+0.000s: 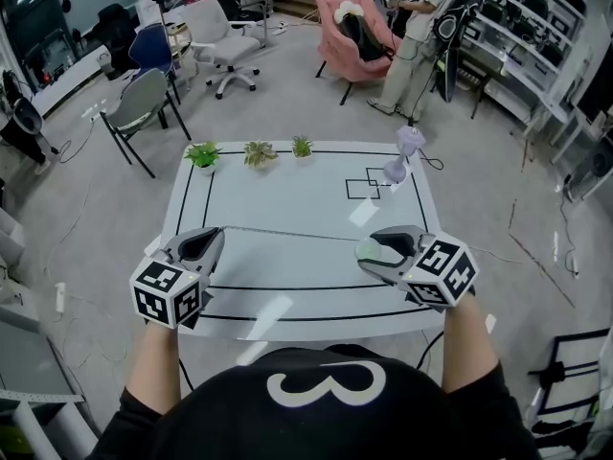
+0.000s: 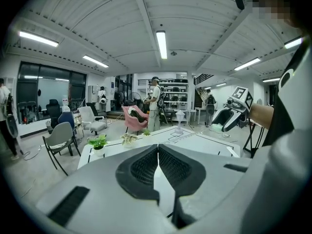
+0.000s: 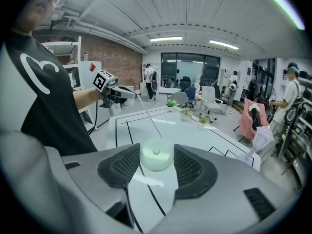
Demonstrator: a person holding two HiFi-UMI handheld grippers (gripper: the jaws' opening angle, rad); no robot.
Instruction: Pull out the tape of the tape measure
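Observation:
A round, pale green tape measure [image 1: 372, 250] sits between the pads of my right gripper [image 1: 368, 249], over the right part of the white table [image 1: 287, 190]. In the right gripper view the case [image 3: 156, 155] fills the gap between the jaws. Its thin tape [image 1: 287, 233] runs out leftward, taut above the table, to my left gripper [image 1: 216, 234], which is shut on the tape's end. In the right gripper view the tape [image 3: 148, 115] stretches away to the left gripper [image 3: 117, 93]. In the left gripper view the jaws of the left gripper [image 2: 158, 152] meet in a narrow seam, and the right gripper [image 2: 223, 123] hangs at the right.
Three small potted plants [image 1: 203, 154] [image 1: 260, 152] [image 1: 302, 147] stand along the table's far edge, and a lilac goblet-shaped object [image 1: 404, 151] stands at the far right. Black lines mark the tabletop. Office chairs [image 1: 144, 103] and a standing person [image 1: 421, 27] are beyond the table.

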